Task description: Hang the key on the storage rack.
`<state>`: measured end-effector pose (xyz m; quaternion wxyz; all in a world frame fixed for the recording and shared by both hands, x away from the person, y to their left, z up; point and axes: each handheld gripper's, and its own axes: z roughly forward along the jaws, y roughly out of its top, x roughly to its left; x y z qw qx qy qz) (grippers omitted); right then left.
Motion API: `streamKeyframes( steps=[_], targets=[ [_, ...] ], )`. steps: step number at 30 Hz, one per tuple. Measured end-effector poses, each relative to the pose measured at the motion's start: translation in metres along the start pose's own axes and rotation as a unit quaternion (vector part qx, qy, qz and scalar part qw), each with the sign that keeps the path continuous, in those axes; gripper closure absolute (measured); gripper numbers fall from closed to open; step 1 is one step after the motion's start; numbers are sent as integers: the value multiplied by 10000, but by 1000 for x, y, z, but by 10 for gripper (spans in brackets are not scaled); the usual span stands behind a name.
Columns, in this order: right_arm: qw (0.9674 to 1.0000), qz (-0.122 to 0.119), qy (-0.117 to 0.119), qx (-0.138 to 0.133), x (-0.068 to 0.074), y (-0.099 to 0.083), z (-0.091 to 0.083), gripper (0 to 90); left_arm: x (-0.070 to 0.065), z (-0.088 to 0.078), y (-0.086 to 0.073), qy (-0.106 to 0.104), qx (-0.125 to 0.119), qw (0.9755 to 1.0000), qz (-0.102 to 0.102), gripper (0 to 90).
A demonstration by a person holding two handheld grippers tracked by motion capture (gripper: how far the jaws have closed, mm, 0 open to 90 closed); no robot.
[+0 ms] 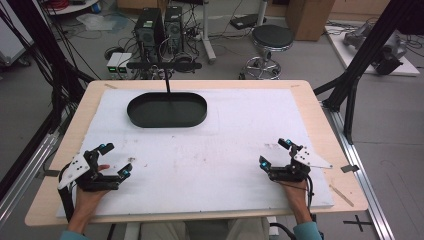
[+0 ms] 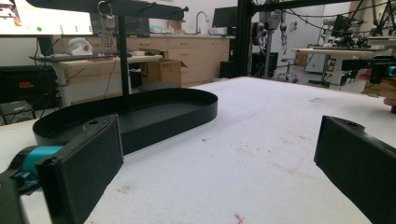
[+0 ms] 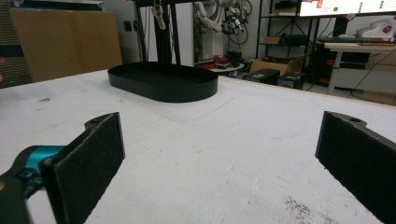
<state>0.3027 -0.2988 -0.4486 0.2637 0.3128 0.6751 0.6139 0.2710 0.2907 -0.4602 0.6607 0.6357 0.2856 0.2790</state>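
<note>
Two grippers sit low near my edge of the tabletop [image 1: 320, 120], and I see both sets of jaws standing wide apart with nothing between them. From above, the left gripper [image 1: 115, 160] lies at the near left corner in my left hand [image 1: 90, 197], the right gripper [image 1: 275, 152] at the near right, well apart from each other. The tray [image 1: 166, 109] rests toward the far side, left of centre, well apart from both.

The high view gives me the tray's oval outline and a thin black post [image 1: 167, 82] rising at its far rim. The left gripper view [image 2: 217, 154] shows the tray [image 2: 140, 116] close and low, its shallow wall matte black, plus the other gripper's teal tip [image 2: 383, 72] at the right edge. The right gripper view [image 3: 219, 154] puts the tray [image 3: 163, 81] farther off.

A white foam-like sheet [image 1: 210, 150], scuffed and faintly stained, covers the pale wood. Beyond it I see a round stool [image 1: 270, 40], two computer towers [image 1: 160, 27] and tangled cables on a grey floor. The jaw pads look coarse and black.
</note>
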Motion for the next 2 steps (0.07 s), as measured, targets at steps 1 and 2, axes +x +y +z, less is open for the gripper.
streamKeyframes(
  steps=[1,2],
  targets=[
    [10000,21,-7,16,1,0,0,4,0,0,0,1,1,10000,6,17],
    [10000,33,-8,17,1,0,0,4,0,0,0,4,-4,10000,-12,17]
  ],
)
